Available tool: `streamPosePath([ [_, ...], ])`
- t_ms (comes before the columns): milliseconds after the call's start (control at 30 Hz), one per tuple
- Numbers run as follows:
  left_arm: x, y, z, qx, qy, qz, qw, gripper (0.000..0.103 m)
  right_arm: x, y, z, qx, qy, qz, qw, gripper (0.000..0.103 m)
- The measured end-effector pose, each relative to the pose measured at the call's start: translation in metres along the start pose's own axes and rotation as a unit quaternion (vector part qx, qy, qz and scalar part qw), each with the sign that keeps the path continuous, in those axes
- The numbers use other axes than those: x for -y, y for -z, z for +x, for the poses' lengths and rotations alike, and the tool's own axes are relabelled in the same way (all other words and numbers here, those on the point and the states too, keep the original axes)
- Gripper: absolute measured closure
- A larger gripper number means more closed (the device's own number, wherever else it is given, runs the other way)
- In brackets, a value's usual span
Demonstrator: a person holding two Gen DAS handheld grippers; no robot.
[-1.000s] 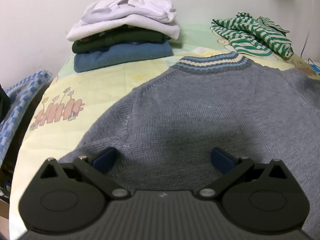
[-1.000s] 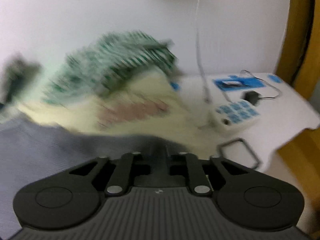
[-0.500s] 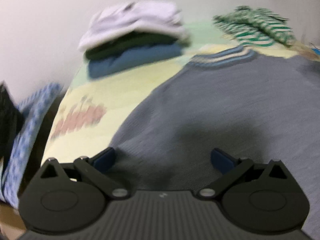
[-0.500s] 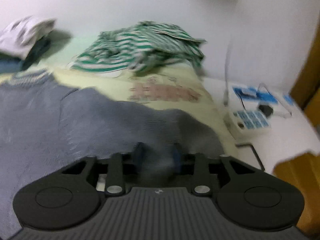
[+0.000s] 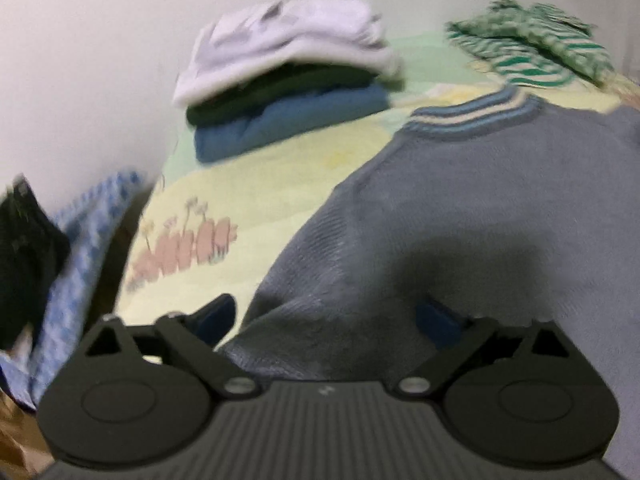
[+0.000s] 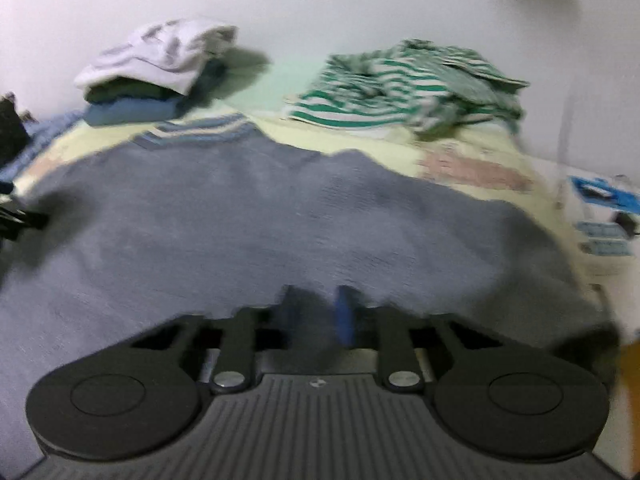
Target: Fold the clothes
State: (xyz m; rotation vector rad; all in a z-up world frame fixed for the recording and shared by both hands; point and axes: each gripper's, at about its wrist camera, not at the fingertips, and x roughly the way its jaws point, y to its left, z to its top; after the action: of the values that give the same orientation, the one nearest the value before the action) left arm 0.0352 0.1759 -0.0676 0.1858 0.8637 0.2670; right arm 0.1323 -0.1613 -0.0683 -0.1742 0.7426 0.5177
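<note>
A bed with a pale yellow-green cartoon sheet point(image 5: 248, 184) stands against a plain white wall point(image 5: 100, 60). A grey sweater point(image 5: 480, 216) lies spread flat on the sheet, its striped collar toward the wall. Beyond the collar, on its left, sits a stack of folded clothes point(image 5: 288, 76), white on top and blue at the bottom; on its right lies a crumpled green-striped garment point(image 6: 404, 84). The left gripper point(image 5: 326, 316) hangs over the sweater's edge, its jaws wide apart and closing, a fold of grey knit between them but not pinched. The right gripper point(image 6: 316, 312) sits low over the sweater, its jaws narrow and opening; blur hides whether they pinch cloth.
</note>
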Motion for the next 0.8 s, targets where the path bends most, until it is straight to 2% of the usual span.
streamPosePath([
  [33,0.007,-0.002,-0.009,0.009,0.015,0.008,0.9998,0.008,0.001,0.003,-0.01,0.0,0.003,-0.001,1.0,0.061],
  [67,0.016,-0.004,-0.019,0.018,0.034,0.017,0.9991,0.008,0.002,0.006,-0.019,-0.001,0.005,-0.002,1.0,0.059],
  [133,0.044,-0.013,-0.033,0.035,0.064,0.047,0.9963,0.008,0.011,0.02,-0.038,-0.009,-0.013,0.006,1.0,0.059],
  [200,0.075,-0.022,-0.044,0.053,0.089,0.082,0.9912,0.009,0.023,0.036,-0.055,-0.016,-0.012,0.028,0.999,0.058],
  [233,0.094,-0.028,-0.05,0.062,0.105,0.102,0.9873,0.009,0.03,0.043,-0.064,-0.02,-0.013,0.046,0.999,0.058],
  [300,0.139,-0.044,-0.06,0.084,0.146,0.149,0.9742,0.009,0.047,0.054,-0.079,-0.028,-0.027,0.093,0.995,0.058],
  [367,0.186,-0.058,-0.069,0.108,0.184,0.205,0.9552,0.009,0.061,0.064,-0.093,-0.031,-0.038,0.129,0.99,0.058],
  [433,0.235,-0.071,-0.077,0.135,0.212,0.273,0.9287,0.009,0.068,0.072,-0.107,-0.026,-0.028,0.128,0.991,0.058],
  [533,0.302,-0.081,-0.083,0.175,0.212,0.385,0.8808,0.009,0.078,0.083,-0.125,-0.02,-0.011,0.126,0.992,0.056],
  [600,0.336,-0.089,-0.081,0.184,0.213,0.432,0.857,0.01,0.086,0.092,-0.136,-0.015,-0.005,0.141,0.99,0.055],
  [633,0.352,-0.093,-0.081,0.185,0.216,0.45,0.8464,0.011,0.091,0.097,-0.141,-0.012,-0.002,0.152,0.988,0.055],
  [733,0.386,-0.104,-0.08,0.188,0.226,0.488,0.822,0.014,0.102,0.113,-0.154,-0.008,0.007,0.18,0.984,0.053],
  [800,0.404,-0.106,-0.075,0.179,0.228,0.513,0.8082,0.023,0.11,0.122,-0.159,-0.005,0.011,0.194,0.981,0.053],
])
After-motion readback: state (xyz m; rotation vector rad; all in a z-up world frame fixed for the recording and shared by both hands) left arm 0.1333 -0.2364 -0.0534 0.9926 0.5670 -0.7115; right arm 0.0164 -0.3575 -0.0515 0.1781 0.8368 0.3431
